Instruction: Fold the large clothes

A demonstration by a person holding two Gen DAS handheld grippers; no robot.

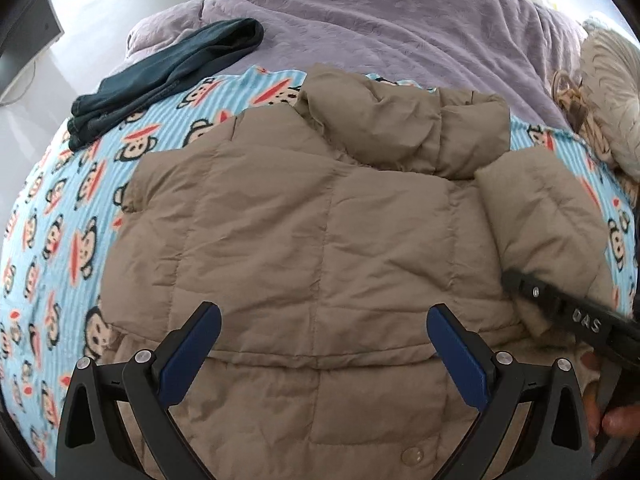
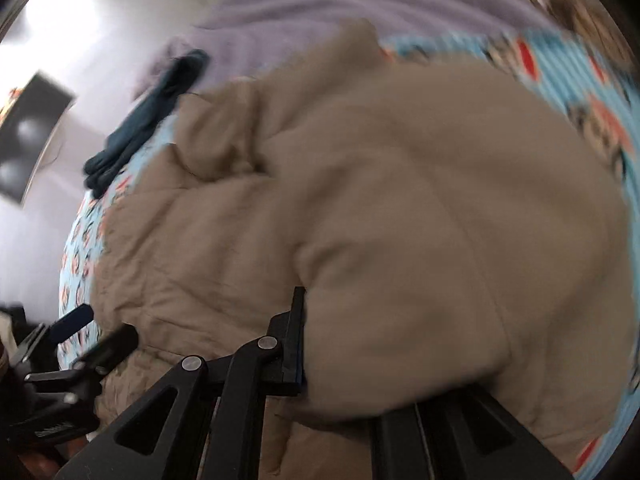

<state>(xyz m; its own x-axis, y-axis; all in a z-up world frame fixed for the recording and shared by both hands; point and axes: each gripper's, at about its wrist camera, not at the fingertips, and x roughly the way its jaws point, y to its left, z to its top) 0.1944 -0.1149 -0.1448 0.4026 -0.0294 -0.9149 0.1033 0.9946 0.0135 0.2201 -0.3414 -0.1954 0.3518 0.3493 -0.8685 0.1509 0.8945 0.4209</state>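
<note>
A tan puffer jacket [image 1: 304, 232] lies back-up on the bed, hood [image 1: 400, 120] at the far end. My left gripper [image 1: 324, 340] is open and empty, hovering over the jacket's lower back. My right gripper [image 2: 320, 344] is shut on the jacket's right sleeve [image 2: 440, 240] and holds it lifted; the sleeve hides its right finger. In the left wrist view the right gripper [image 1: 568, 312] shows at the right edge, clamped on that sleeve [image 1: 552, 224]. The right wrist view is motion-blurred.
A monkey-print blue sheet [image 1: 60, 220] covers the near bed, a purple blanket [image 1: 400, 28] the far part. Folded dark teal clothes [image 1: 168, 76] lie at the far left. A plush toy [image 1: 608, 96] sits at the far right. The bed edge drops off on the left.
</note>
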